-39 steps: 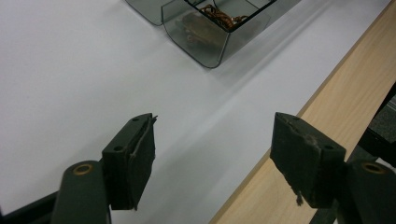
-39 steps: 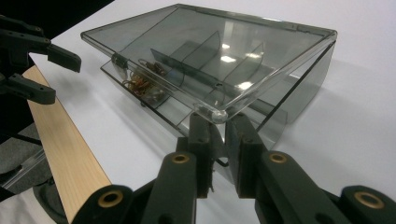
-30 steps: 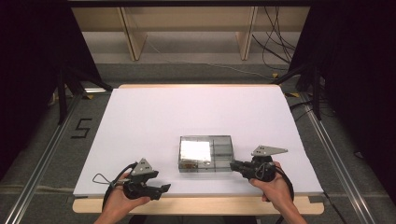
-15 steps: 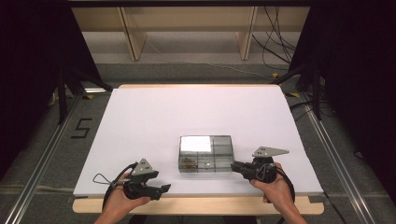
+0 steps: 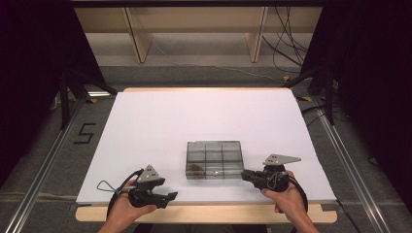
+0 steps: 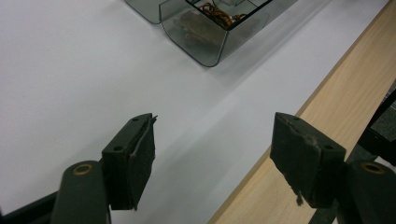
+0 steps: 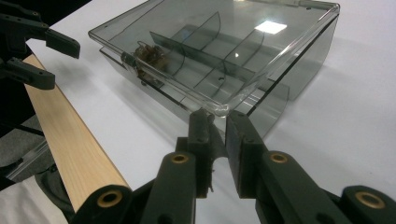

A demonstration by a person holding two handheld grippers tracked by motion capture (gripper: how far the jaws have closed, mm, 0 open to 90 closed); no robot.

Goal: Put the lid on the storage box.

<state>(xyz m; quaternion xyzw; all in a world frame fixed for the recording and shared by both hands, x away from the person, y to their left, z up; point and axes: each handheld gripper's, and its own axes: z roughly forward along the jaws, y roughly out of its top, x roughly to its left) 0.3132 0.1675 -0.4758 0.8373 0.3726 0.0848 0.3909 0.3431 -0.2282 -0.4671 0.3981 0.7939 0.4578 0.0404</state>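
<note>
A smoked clear plastic box (image 5: 214,158) with dividers sits on the white table near its front edge. Small brown items (image 7: 147,53) lie in one corner compartment. In the right gripper view the hinged lid (image 7: 224,42) is tilted up off the box. My right gripper (image 7: 217,119) is shut on the lid's near corner; in the high view it (image 5: 244,174) sits at the box's right front corner. My left gripper (image 5: 171,198) rests at the front left, apart from the box. Its jaws (image 6: 215,149) stand open with nothing between them, and the box corner (image 6: 205,32) is ahead.
The table's wooden front edge (image 5: 209,213) runs just under both hands. The white surface (image 5: 204,116) stretches behind the box. Wooden shelving (image 5: 194,29) and loose cables (image 5: 286,43) stand beyond the far edge, with dark curtains at both sides.
The bright glare on the lid seen earlier in the high view has gone. Both hands and the box stay where they were.
</note>
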